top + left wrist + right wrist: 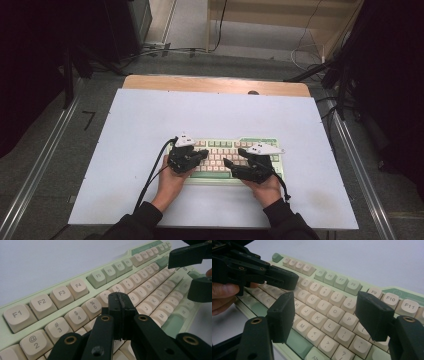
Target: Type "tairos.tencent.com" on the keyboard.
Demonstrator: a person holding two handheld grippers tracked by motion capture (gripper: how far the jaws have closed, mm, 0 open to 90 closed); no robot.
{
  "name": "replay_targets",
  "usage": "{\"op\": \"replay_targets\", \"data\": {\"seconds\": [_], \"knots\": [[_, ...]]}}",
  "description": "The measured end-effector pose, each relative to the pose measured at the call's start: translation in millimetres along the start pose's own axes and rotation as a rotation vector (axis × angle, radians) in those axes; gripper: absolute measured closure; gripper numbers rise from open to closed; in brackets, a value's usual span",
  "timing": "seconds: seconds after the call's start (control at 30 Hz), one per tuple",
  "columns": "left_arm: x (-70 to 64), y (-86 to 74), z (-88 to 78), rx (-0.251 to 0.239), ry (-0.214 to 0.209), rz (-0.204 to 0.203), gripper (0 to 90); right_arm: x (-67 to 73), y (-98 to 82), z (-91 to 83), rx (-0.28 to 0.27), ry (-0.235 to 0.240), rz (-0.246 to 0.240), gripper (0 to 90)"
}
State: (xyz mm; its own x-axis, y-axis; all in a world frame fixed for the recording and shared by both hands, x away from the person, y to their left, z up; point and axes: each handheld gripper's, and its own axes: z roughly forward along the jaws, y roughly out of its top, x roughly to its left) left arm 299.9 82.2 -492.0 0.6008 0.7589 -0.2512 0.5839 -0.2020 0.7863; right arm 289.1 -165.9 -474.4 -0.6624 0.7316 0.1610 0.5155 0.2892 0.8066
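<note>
- Left gripper (pixel 204 153), jaws pressed together, points toward two o'clock over the keyboard (pixel 220 145), which runs nine to three.
- Right gripper (pixel 233 156), jaws spread and holding nothing, points toward ten o'clock over its right half.

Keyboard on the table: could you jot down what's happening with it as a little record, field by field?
Thing: pale green keyboard with cream keys
Where: near the front of the white table, square to the person
Left gripper: jaws shut with nothing between them, tip low over the keys near the number row
Right gripper: jaws open with nothing between them, over the letter keys around O and P
Hands: one behind each gripper, at the keyboard's near edge
Contact: cannot tell whether either tip presses a key
</note>
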Motion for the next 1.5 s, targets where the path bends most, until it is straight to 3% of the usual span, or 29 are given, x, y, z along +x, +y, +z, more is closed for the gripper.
{"op": "replay_targets", "data": {"seconds": [0.2, 0.37, 0.47, 0.6, 0.7, 0.8, 0.97, 1.1, 1.37, 1.5], "knots": [[0.3, 0.0, 0.5, 0.006, 0.002, -0.003, 90.0, -0.2, 0.0, 0.1, 0.001, 0.001, -0.001, 30.4], [0.3, 0.4, 3.2, 0.051, 0.022, -0.008, 90.0, -0.2, -0.1, 0.2, 0.003, 0.001, -0.003, 30.4], [-0.7, 4.2, -3.9, 0.014, -0.009, -0.021, 90.0, 0.0, 0.0, -0.1, 0.000, 0.000, -0.003, 30.4], [1.8, 9.9, -19.8, -0.068, -0.055, -0.054, 76.7, -1.3, 0.3, -1.4, -0.005, -0.003, -0.003, 30.5], [5.1, 10.0, -28.6, -0.093, -0.023, -0.054, 54.1, -2.0, 0.2, -2.7, -0.009, -0.005, 0.000, 30.6], [8.9, 5.6, -35.3, -0.097, 0.004, -0.063, 46.6, -2.1, 0.4, -4.7, -0.013, -0.010, 0.004, 30.5], [14.1, -5.2, -48.8, -0.116, 0.045, -0.051, 43.1, -1.2, 0.6, -9.1, -0.026, -0.016, 0.002, 32.5], [20.6, -15.1, -59.8, -0.143, 0.057, -0.081, 43.2, -1.1, -0.5, -12.7, -0.040, -0.028, 0.003, 43.0], [24.7, -25.5, -71.9, -0.164, 0.060, -0.084, 43.2, -2.5, -3.7, -17.6, -0.047, -0.025, -0.001, 80.0], [26.0, -28.9, -72.8, -0.165, 0.056, -0.084, 43.2, -2.0, -5.9, -18.0, -0.028, -0.036, -0.019, 87.3]]}}
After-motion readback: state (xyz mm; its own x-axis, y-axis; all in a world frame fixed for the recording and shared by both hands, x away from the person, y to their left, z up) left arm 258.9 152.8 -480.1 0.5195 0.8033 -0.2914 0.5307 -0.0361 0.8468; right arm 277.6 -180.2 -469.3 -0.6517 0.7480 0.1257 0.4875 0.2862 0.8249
